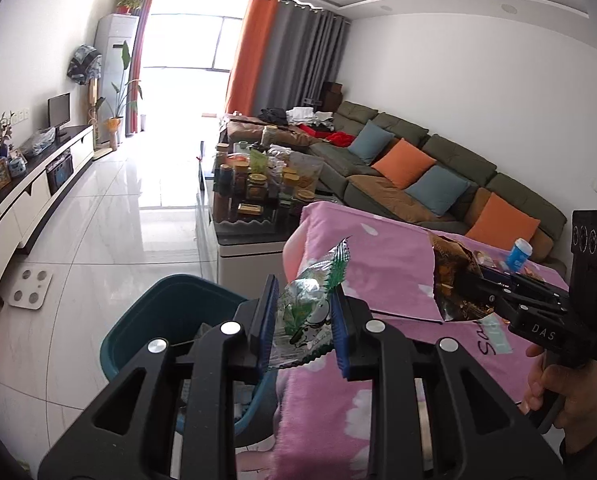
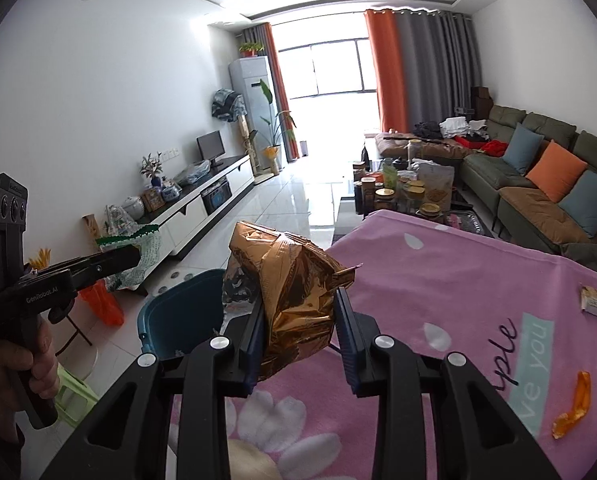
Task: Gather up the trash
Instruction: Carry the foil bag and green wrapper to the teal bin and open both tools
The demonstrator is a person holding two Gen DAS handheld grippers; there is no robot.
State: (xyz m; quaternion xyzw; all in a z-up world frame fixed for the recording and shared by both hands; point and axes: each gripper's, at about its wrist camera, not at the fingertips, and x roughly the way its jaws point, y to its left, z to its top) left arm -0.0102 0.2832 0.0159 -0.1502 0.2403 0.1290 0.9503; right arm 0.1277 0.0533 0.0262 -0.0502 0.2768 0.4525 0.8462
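The right hand-held gripper [image 1: 454, 280] bears "DAS" in white letters on its black body. The left hand-held gripper [image 2: 138, 258] bears "GenRobot.AI" on its side. The pink blanket [image 2: 458, 280] carries cut-off print near its right edge: "ple" in black script and "ve you" on a pale green band.

Seating: long olive-green fabric sofa [image 1: 438, 152] with orange and blue cushions
Window: orange and grey curtains [image 2: 418, 64]
Wall side: white low TV cabinet [image 2: 202, 204]
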